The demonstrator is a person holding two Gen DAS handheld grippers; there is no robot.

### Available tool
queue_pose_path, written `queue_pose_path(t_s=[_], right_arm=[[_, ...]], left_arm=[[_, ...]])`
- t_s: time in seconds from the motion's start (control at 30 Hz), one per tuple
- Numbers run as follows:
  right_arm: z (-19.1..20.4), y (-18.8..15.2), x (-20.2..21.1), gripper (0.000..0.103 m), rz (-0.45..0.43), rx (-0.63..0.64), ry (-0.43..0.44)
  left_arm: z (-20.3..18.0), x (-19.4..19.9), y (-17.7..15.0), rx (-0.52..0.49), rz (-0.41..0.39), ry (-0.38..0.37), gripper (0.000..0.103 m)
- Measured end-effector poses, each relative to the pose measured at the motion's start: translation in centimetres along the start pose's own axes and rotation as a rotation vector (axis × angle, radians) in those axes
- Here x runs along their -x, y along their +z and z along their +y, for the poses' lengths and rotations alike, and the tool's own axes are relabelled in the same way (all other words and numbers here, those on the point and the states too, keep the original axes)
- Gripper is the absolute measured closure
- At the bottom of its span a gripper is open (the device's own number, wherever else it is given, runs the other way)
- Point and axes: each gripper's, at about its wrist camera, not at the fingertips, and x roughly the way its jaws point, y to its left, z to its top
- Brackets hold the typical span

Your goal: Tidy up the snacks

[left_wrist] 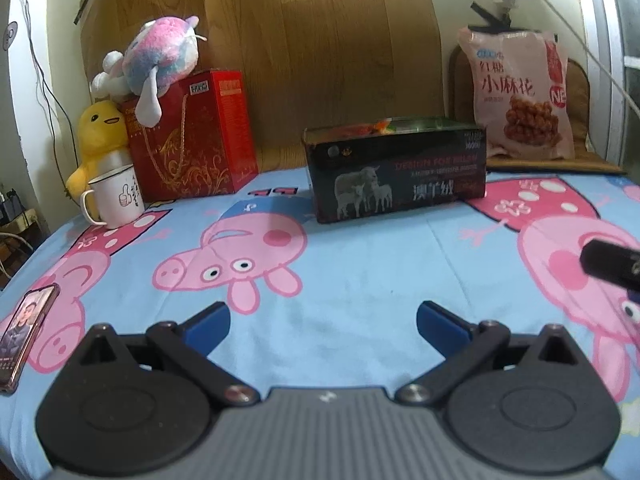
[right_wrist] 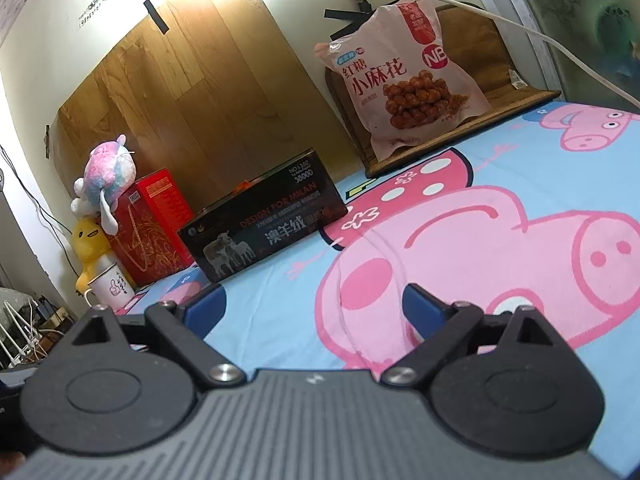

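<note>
bedsheet (left_wrist: 360, 264) with pink cartoon pigs, wood-grain panel (left_wrist: 304, 40) behind.

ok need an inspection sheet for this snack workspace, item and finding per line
surface: cartoon-pig sheet, bare in the middle
job's things: pink snack bag upright at the back; black box holding snacks
clutter: red gift box, plush toys, mug, phone
grippers: left gripper open, empty; right gripper open, empty
cables: white cord across the wall
surroundings: wood panel on the wall
</note>
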Motion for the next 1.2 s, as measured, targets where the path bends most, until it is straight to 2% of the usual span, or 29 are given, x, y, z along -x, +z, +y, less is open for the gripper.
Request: queue_pose_path(t_s=[0.2, 0.33, 1.2], right_arm=[[0.0, 0.1, 0.1, 0.006, -0.001, -0.001, -0.001], [0.0, 0.1, 0.1, 0.006, -0.003, -0.001, -0.001], [-0.4, 0.1, 0.0, 0.006, 0.001, -0.017, -0.005]], left_arm=[[-0.2, -0.1, 0.0, -0.024, 0.013, 0.024, 0.000], [-0.6, 0.0, 0.0, -0.065, 0.008, 0.070, 0.000], [-1.4, 0.0, -0.2, -0.097, 0.021, 0.037, 0.000]])
